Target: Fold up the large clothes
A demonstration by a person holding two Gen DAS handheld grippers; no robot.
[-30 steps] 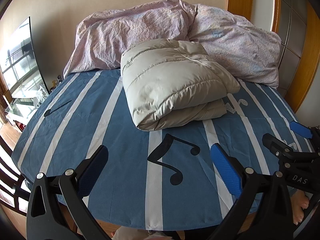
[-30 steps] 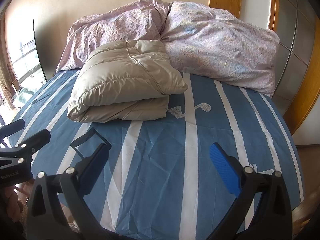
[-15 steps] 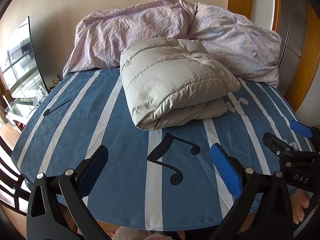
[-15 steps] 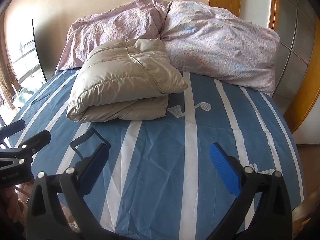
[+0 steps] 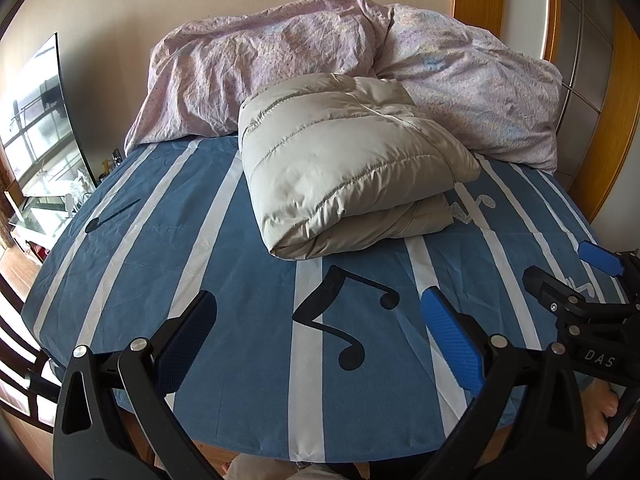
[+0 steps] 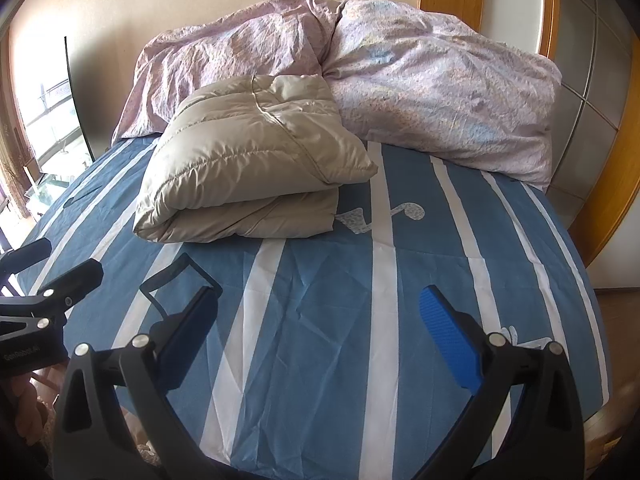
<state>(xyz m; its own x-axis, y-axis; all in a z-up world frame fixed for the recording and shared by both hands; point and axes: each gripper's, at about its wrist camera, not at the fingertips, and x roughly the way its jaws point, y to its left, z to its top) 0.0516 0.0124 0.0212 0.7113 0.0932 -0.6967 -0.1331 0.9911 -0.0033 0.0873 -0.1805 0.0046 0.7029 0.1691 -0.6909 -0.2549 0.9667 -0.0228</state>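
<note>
A beige quilted down jacket [image 5: 344, 176] [image 6: 248, 164] lies folded into a thick bundle on the blue striped bed sheet [image 5: 224, 264] [image 6: 320, 304], its back edge against the pink duvet. My left gripper [image 5: 320, 332] hangs open over the near part of the bed, well short of the jacket, with nothing between its blue pads. My right gripper [image 6: 320, 328] is likewise open and holds nothing. It also shows at the right edge of the left wrist view as the right gripper [image 5: 568, 276]. The left gripper [image 6: 44, 264] appears at the left edge of the right wrist view.
A crumpled pink duvet [image 5: 360, 68] [image 6: 400, 88] is piled at the head of the bed against the wall. A wooden wardrobe frame [image 6: 608, 184] stands on the right. A glass table [image 5: 36, 216] and window are on the left. A bare foot [image 5: 600, 416] stands by the bed's near edge.
Both views have shifted very slightly, and the jacket sits a touch higher in frame. Both grippers stay open and the jacket lies still.
</note>
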